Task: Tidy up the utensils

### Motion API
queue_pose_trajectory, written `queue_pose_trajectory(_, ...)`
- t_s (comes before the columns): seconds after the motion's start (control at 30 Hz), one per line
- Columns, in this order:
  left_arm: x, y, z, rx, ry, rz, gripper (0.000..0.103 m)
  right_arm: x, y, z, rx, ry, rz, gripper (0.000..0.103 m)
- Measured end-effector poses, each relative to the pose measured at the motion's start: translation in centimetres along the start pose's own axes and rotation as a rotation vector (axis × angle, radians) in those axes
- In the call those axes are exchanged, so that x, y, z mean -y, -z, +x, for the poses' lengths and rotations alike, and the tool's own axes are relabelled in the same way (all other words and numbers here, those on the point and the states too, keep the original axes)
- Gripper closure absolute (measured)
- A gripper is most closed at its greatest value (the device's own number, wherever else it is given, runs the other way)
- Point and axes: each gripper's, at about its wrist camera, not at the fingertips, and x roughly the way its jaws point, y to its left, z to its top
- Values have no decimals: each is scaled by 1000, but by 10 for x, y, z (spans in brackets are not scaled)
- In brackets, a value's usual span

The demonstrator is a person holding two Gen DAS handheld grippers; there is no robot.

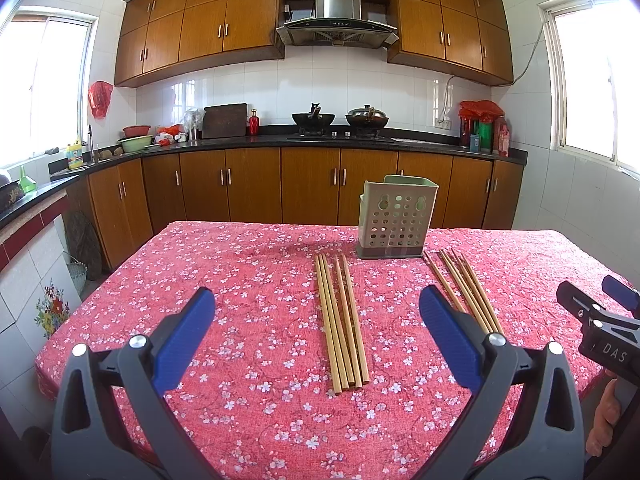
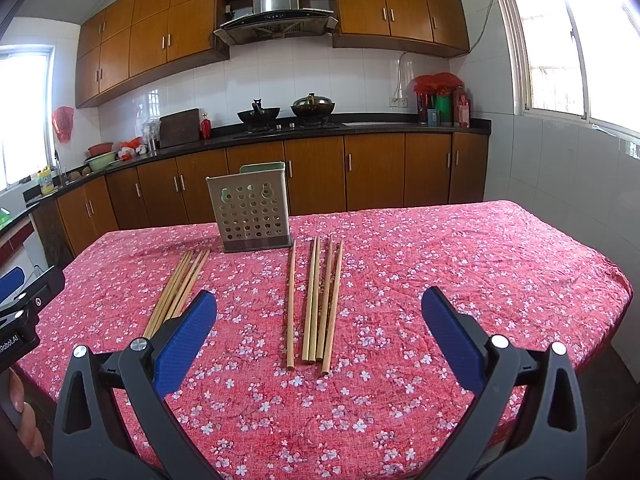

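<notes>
Lying lengthwise straight ahead between each gripper's wide-open, empty fingers, two chopstick bunches [image 1: 342, 320] [image 2: 316, 304] point toward the holder [image 1: 394, 220].

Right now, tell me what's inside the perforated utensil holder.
Nothing shows above the rim of the utensil holder. Its holes reveal only pale green; the floor stays hidden. All chopsticks lie outside on the tablecloth.

I'm seeing daylight pouring through 2 windows [image 1: 592, 80] onto white tiled walls [image 1: 340, 80], brown wooden cabinets [image 1: 200, 28] wrapping a dark countertop [image 1: 420, 145].
</notes>
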Motion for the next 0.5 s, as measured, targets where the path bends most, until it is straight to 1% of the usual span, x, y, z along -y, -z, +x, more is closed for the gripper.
queue_pose_trajectory(0.4,0,1,-2,-1,-2,0,4,0,1,1,-3,0,1,2)
queue_pose_trajectory(0.5,0,2,4,-2,-2,0,4,0,1,1,-3,-1,1,2)
